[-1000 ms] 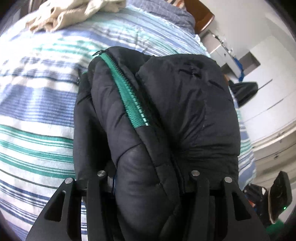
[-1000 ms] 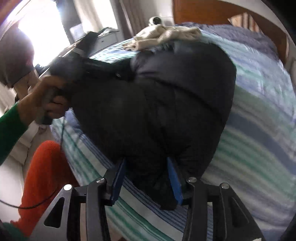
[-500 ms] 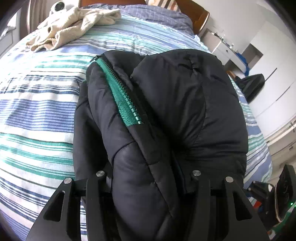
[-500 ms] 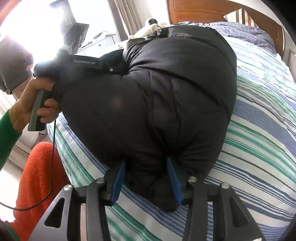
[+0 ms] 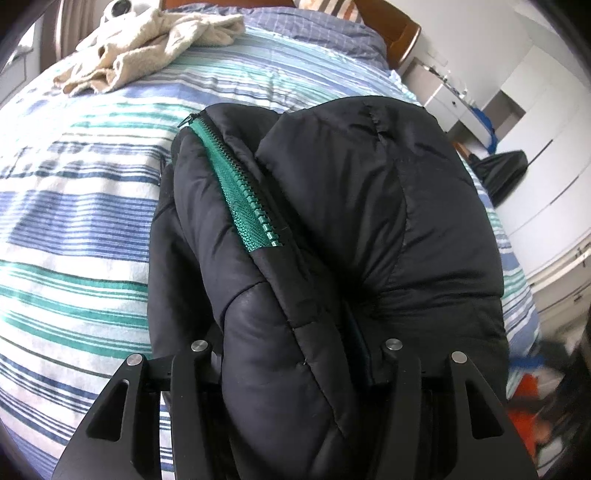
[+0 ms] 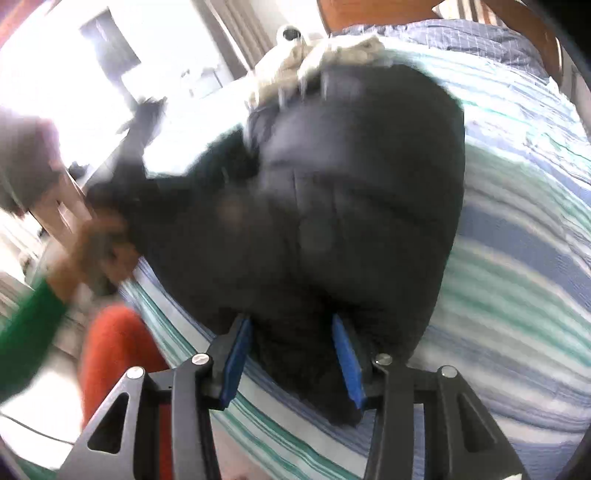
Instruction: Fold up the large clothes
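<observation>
The left gripper (image 5: 295, 369) is clamped on a thick bunch of the black puffy jacket (image 5: 362, 229). The padding fills the whole gap between its two black fingers and bulges out over them, so the pads are hidden. The jacket rises up in front of this gripper as a big folded lump. A green zipper (image 5: 236, 184) runs along a fold on the left side of the lump, slanting away from the gripper.

The jacket sits on a bed with a striped sheet (image 5: 74, 229) in blue, green and white. The sheet spreads out to the left of the gripper and beyond the jacket. Far ahead, near the top of the bed, lies a crumpled cream towel (image 5: 147, 48). The brown headboard (image 5: 402, 33) is behind that.

The right gripper (image 6: 291, 358) also grips the jacket (image 6: 332, 206). Its blue pads (image 6: 236, 365) press on a bunch of black cloth from both sides. This view is blurry. To the left of the right gripper, a hand (image 6: 99, 251) with a green sleeve (image 6: 26, 332) holds the other gripper at the jacket's far edge. An orange trouser leg (image 6: 114, 362) is just below that hand, beside the bed.
</observation>
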